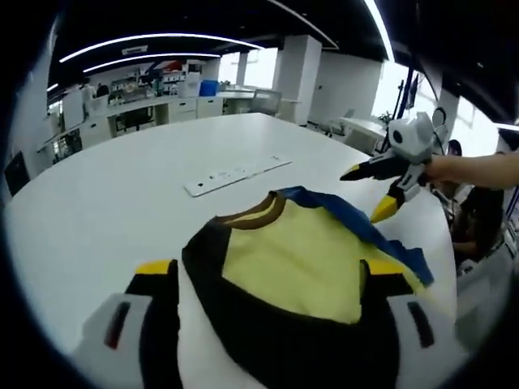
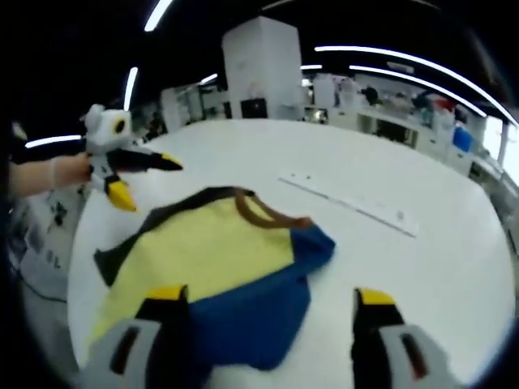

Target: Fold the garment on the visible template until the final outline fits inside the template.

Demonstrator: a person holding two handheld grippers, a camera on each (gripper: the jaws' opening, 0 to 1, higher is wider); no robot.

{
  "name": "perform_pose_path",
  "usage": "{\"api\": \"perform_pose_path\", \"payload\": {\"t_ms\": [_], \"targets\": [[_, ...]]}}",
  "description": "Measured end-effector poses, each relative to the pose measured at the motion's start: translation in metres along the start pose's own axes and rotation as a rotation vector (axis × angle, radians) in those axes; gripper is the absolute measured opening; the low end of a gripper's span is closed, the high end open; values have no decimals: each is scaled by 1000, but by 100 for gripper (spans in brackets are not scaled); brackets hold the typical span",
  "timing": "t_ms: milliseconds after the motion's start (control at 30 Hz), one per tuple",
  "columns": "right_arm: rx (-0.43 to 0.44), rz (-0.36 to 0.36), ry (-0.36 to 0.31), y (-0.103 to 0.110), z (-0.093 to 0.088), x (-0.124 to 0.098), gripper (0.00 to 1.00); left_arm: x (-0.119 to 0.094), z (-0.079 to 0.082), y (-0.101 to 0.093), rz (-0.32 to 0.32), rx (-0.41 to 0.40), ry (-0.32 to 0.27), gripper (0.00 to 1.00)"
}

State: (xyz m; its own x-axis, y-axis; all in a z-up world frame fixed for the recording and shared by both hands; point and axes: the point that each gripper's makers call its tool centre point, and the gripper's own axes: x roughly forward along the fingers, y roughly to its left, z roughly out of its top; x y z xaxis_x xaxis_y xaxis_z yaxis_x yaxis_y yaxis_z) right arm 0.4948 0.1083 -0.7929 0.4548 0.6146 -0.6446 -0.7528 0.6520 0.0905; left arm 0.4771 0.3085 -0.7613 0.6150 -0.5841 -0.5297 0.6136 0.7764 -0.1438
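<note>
Left gripper view: fingers [image 1: 272,279] spread wide above garment [image 1: 300,267], holding nothing.

A large white round-edged table [image 1: 105,203] carries a flat, long white strip with small dark marks [image 1: 235,174] lying on its far part. Beyond the table stand white pillars [image 2: 263,69], white desks and shelves cluttered with equipment [image 1: 154,101], under long curved ceiling lights [image 1: 154,40].

- The garment's [image 1: 292,284] near edge runs off the bottom of the left gripper view.
- No template outline can be made out on the tabletop [image 1: 122,203].
- Far shelves [image 1: 154,101] are too small to read.
</note>
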Motion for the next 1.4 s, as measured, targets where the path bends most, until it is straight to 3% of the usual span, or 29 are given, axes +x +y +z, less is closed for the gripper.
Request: {"api": "perform_pose_path", "payload": {"t_ms": [200,333,667,1000,1233,1400], "targets": [[-46,3,5,17,-6,-16,96,-22,-3,-14,-6,-12,-17,99],[-79,-2,9,24,-8,-23,99,-34,-4,-16,-2,-2,-21,99],[-76,-26,-2,40,-18,-54,99,-67,-11,-40,-7,0,-35,99],[-72,-63,6,51,-35,-80,97,-89,-30,-47,-1,-6,-29,99],[-114,-76,13,75,-51,-100,93,-101,-38,-61,-12,18,-28,99],[-112,-57,-1,96,-59,-109,93,-104,-44,-59,-6,42,-23,99]]}}
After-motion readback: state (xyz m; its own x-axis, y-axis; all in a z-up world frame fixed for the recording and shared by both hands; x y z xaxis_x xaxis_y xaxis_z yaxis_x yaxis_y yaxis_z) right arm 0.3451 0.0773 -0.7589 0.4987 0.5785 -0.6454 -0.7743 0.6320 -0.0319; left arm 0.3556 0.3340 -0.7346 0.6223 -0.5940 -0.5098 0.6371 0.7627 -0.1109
